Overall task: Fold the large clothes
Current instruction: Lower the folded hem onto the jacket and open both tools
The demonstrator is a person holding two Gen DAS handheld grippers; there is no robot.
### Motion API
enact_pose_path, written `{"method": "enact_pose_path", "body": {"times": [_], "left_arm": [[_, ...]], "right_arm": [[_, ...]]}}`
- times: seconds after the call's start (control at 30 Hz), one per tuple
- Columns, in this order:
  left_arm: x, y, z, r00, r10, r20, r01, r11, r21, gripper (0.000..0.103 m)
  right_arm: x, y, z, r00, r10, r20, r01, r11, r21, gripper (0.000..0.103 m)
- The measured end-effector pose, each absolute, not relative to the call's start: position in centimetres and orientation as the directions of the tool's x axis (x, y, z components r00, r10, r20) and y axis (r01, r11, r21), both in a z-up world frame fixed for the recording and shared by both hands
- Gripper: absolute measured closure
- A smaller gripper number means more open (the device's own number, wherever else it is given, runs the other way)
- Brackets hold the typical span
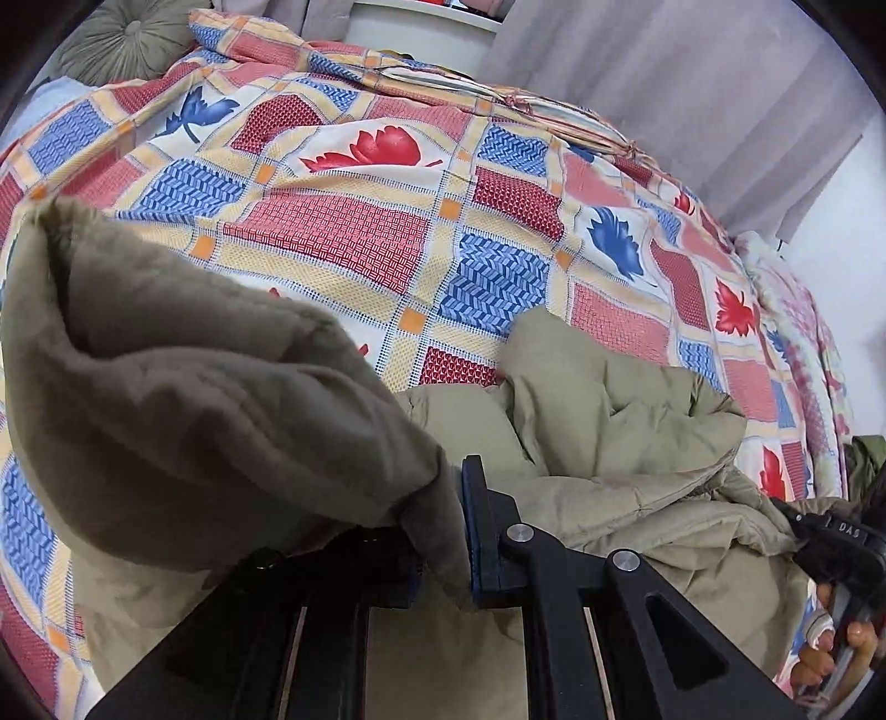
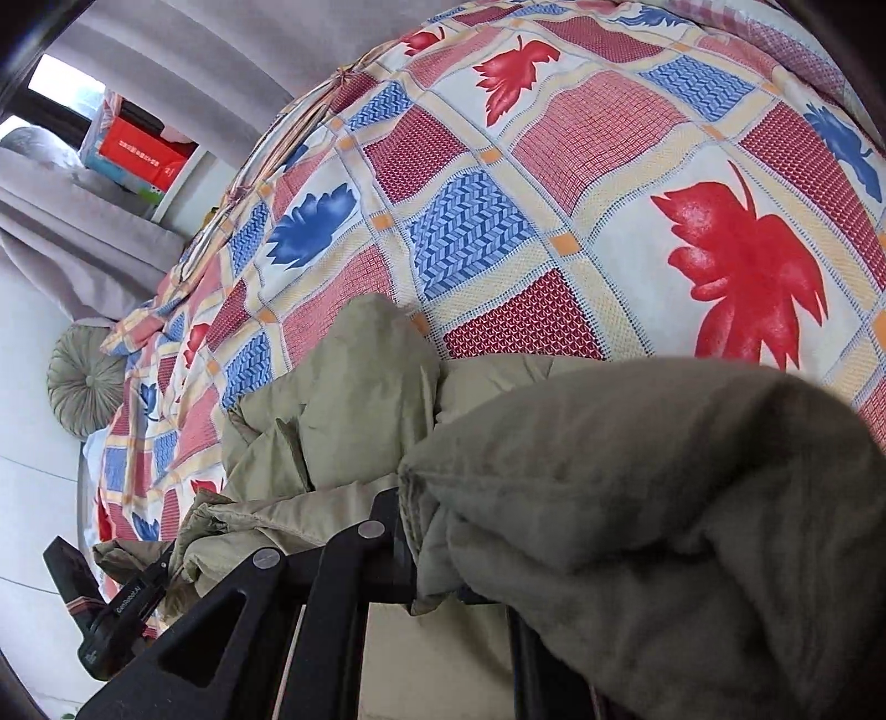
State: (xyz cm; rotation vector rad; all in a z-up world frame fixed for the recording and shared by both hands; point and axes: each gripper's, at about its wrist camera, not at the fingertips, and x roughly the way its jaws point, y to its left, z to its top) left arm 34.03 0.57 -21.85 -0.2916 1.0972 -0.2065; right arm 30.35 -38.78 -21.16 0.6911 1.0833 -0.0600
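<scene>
Lower centre, the left gripper [image 1: 443,554] clamps a bunched fold of the olive coat [image 1: 609,443]; the right gripper [image 2: 421,559] likewise pinches it. Beyond, the coat lies crumpled on the patterned quilt [image 1: 354,232], a cushion [image 1: 119,39] upper left.

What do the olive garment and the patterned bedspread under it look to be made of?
Olive jacket: seemingly padded, matte woven shell, puffy with stitched seams; the part clamped in the left gripper looks fleecy, perhaps lining. Bedspread: likely thin printed cotton-type cloth, matte, with creases.
</scene>
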Motion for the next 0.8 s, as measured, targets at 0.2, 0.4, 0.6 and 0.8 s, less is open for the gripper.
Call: {"method": "enact_pose_path", "body": {"times": [0.2, 0.4, 0.6, 0.8], "left_arm": [[32.7, 1.7, -18.5, 0.533, -0.239, -0.811, 0.011, 0.961, -0.275, 0.009], [31.3, 3.5, -16.6, 0.535, -0.221, -0.815, 0.019, 0.968, -0.25, 0.009], [26.2, 5.0, -17.9, 0.455, -0.264, -0.85, 0.024, 0.958, -0.285, 0.009], [20.5, 5.5, -19.8, 0.385, -0.286, -0.877, -0.006, 0.95, -0.312, 0.009]], "right_arm": [[30.4, -39.2, -18.9, 0.525, 0.279, -0.804, 0.351, 0.79, 0.504, 0.041], [29.5, -39.5, -16.7, 0.537, 0.31, -0.785, 0.334, 0.776, 0.535, 0.035], [25.6, -39.0, -16.6, 0.513, 0.332, -0.792, 0.327, 0.777, 0.538, 0.035], [19.7, -38.9, -17.4, 0.491, 0.365, -0.791, 0.347, 0.751, 0.562, 0.035]]}}
